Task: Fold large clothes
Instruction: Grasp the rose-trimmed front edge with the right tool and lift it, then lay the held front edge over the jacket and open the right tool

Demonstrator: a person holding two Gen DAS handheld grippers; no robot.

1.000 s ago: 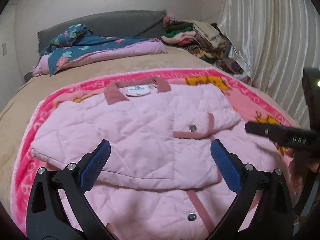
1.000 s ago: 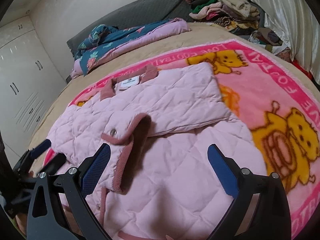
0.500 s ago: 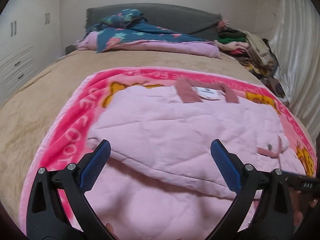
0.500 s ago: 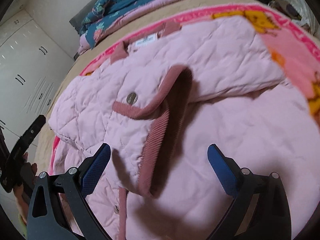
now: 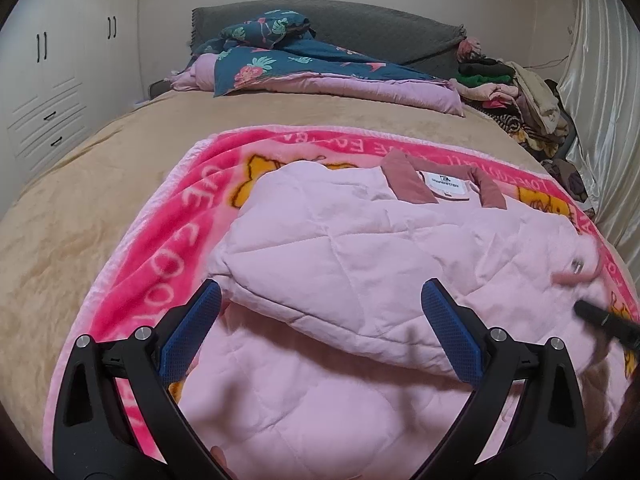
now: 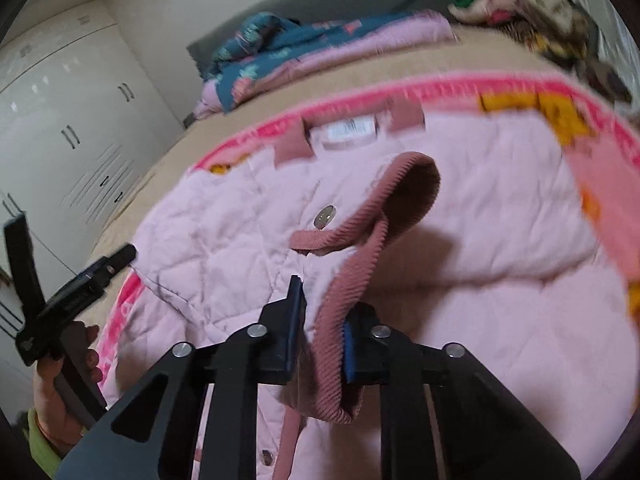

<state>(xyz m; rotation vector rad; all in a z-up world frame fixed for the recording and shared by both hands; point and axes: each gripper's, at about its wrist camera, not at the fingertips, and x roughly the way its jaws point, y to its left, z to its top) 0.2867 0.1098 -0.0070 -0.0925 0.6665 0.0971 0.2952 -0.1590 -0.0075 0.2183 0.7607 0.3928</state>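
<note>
In the left wrist view the left gripper, its jaws wide apart and empty, has swung to the near left fold of the pale pink quilted jacket, which lies on the bright pink cartoon blanket on the bed; the blanket's border lettering and the collar label are too distorted to read. In the right wrist view the right gripper has just snapped shut on the jacket's dusty-rose ribbed cuff, so the sleeve looks ready for folding; the label there is blurred.

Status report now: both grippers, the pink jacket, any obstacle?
Right gripper shut on ribbed cuff, jaws just closed. Left gripper open, empty, over pink jacket. Jacket half folded on blanket. Nothing in the way.
</note>
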